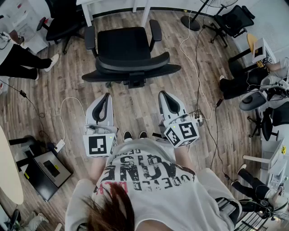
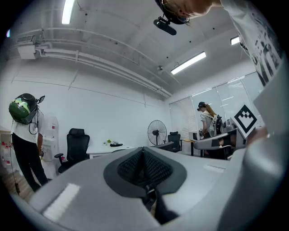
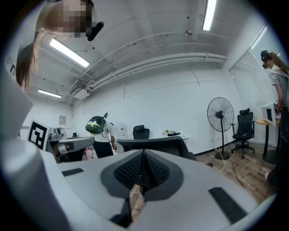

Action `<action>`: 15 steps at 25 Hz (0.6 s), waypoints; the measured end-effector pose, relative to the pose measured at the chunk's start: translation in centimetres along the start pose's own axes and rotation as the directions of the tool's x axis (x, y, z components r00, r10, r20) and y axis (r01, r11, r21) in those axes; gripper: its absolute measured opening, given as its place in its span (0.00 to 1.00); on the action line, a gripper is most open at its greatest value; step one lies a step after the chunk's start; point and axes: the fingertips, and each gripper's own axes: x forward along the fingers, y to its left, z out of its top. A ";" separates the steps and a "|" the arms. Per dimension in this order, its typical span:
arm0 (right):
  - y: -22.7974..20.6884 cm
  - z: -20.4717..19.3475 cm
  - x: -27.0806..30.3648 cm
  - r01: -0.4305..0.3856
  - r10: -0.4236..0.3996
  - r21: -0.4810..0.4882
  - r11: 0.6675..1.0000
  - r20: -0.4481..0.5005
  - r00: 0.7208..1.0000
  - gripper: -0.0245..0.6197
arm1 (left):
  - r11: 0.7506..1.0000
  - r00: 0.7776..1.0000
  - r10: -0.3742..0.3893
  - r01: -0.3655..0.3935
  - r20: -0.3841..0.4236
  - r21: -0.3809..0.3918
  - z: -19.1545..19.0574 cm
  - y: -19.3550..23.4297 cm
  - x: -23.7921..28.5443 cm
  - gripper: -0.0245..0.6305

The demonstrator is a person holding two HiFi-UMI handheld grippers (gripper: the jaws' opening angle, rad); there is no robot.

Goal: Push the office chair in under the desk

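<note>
1. Approach stage: the black mesh-backed office chair [image 1: 128,54] stands straight ahead of both grippers and clear of them. Its backrest is turned toward them and its seat toward the white counter [image 1: 118,4] beyond.
2. The left gripper [image 1: 106,96] and the right gripper [image 1: 161,94] are held roughly level, side by side. Each is clenched shut on nothing, and neither touches the chair.
3. The push is judged not yet begun: the seat and both armrests lie on the grippers' side of the counter's edge.
4. The next move is expected to bring both closed grippers forward onto the backrest's upper rail, one on each side of its middle. Even pressure is likely to be needed, since a chair of this kind may swivel if pushed on one side only. Whether the armrests will clear the counter's underside cannot be judged from these views.
5. Only the head view gives the layout from above: the seat, the armrests, the counter's legs, the wood plank floor [image 1: 135,103], and a white cable [image 1: 195,58] trailing off to the right gripper's right.
6. Only the right gripper view shows the right gripper [image 3: 143,153] shut, with the backrest's top edge [image 3: 178,145] just past its tips. The counter's top [image 3: 180,136] lies farther on, and a standing fan [image 3: 220,115] is to the right.
7. The left gripper view shows the left gripper [image 2: 143,151] closed, the counter [image 2: 106,149] ahead, and a bystander in a green helmet [image 2: 25,135] far left.
</note>
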 end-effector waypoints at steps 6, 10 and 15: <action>0.5 0.6 -0.2 0.004 -0.004 -0.010 1.000 0.017 1.000 0.07 | 1.000 1.000 -0.008 0.008 0.001 -0.001 -0.2 0.2 -0.2 0.06; 1.6 1.1 -0.7 -0.018 0.020 -0.050 0.999 0.037 0.999 0.07 | 1.000 1.000 -0.019 0.019 -0.008 -0.013 -0.8 0.2 -0.5 0.06; 1.7 0.8 -0.4 -0.024 0.025 -0.120 0.993 0.008 1.000 0.07 | 0.999 0.999 -0.015 0.014 -0.029 -0.031 -1.4 0.2 0.0 0.06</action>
